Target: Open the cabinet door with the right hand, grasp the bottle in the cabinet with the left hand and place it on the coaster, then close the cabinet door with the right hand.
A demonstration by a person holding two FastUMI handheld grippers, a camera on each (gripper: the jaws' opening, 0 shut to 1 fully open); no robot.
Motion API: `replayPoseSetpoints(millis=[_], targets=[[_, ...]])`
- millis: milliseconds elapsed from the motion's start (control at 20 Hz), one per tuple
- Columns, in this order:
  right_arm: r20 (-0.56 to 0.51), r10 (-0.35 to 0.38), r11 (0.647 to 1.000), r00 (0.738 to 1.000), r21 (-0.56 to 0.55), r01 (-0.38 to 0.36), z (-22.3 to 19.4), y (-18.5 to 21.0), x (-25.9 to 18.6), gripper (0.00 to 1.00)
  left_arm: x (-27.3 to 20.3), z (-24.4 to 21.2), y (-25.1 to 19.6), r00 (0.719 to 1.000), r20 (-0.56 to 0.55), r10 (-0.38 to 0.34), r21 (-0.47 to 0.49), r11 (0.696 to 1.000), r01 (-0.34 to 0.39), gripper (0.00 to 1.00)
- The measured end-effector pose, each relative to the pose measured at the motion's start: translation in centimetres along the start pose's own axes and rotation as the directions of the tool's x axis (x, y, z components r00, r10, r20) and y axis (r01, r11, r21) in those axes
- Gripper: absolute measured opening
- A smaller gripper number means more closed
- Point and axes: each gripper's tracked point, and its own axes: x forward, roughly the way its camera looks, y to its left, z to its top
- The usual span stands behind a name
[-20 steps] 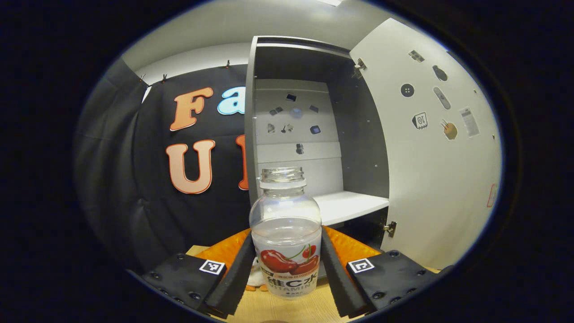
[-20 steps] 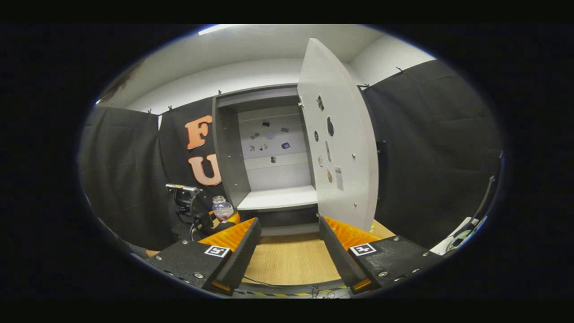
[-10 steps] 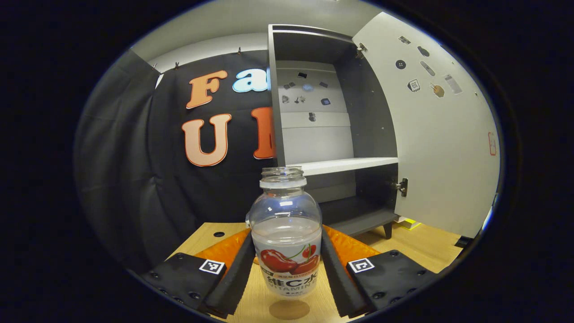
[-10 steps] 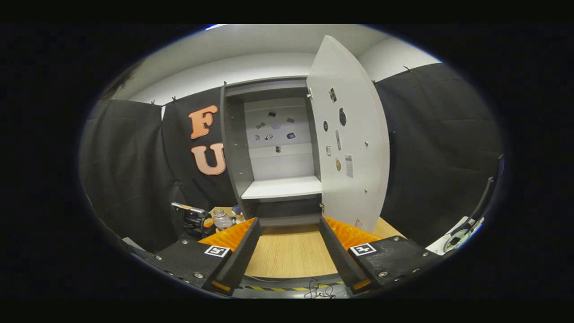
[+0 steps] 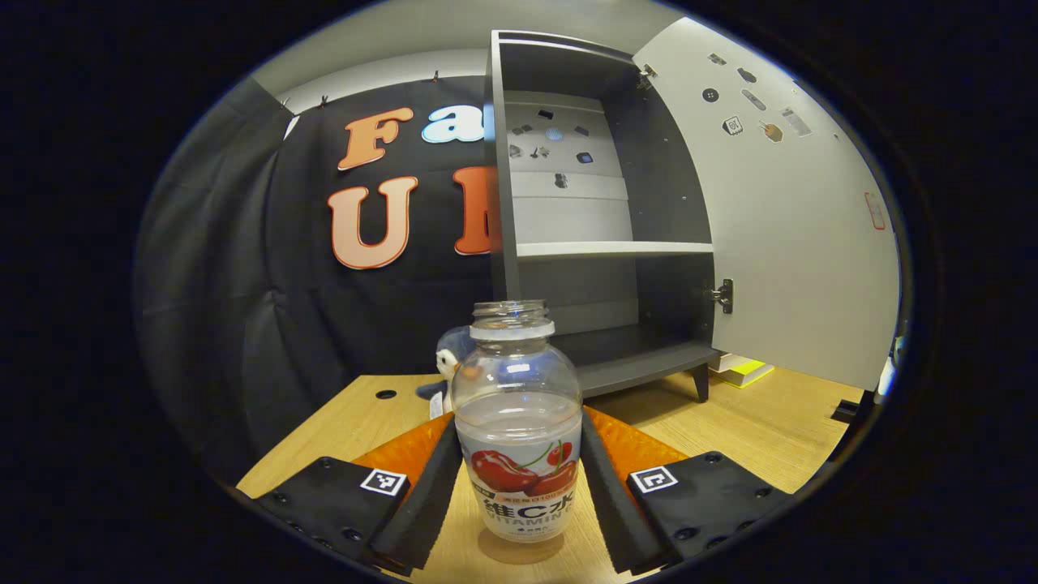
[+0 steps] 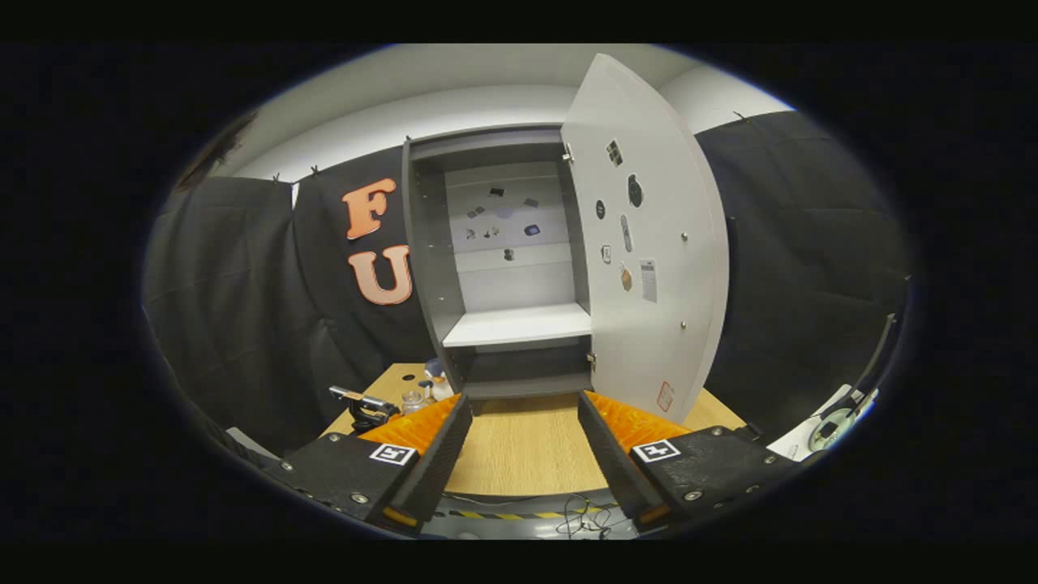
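A clear, capless bottle [image 5: 517, 373] with a cherry label stands upright between the fingers of my left gripper [image 5: 519, 426], which is shut on it. Under its base a round brown coaster [image 5: 519, 556] lies on the wooden table [image 5: 730, 430]; the bottle sits on it or a hair above, I cannot tell which. The grey cabinet [image 5: 600, 243] stands open behind, its white door [image 5: 795, 227] swung out to the right. In the right gripper view my right gripper [image 6: 519, 454] hangs open over the table, apart from the door [image 6: 649, 243]. The bottle [image 6: 412, 400] and left gripper [image 6: 365, 405] show small at lower left.
A small plush toy [image 5: 446, 357] sits behind the bottle by the cabinet's left side. A yellow-edged item [image 5: 742, 371] lies by the cabinet foot under the door. Cables [image 6: 584, 519] trail at the table's near edge [image 6: 519, 499].
My left gripper has come down with the bottle; the coaster, earlier well below the base, now sits right under it. The right gripper view has drifted slightly; that gripper stays open.
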Motion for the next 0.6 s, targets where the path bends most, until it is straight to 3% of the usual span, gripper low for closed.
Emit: replayPoseSetpoints(millis=[50, 600], targets=[[-0.005, -0.006, 1.0, 1.0, 0.001, 0.006, -0.1, -0.2, 0.1, 0.82, 0.2, -0.9, 0.2, 1.0, -0.017, 0.014, 0.008, 1.0, -0.014, 0.85], [-0.079, -0.052, 0.998, 0.995, 0.012, 0.053, -1.8, -1.5, 1.2, 0.82, 0.8, -5.6, 0.8, 0.997, -0.074, 0.029, 0.036, 0.999, -0.027, 0.86]])
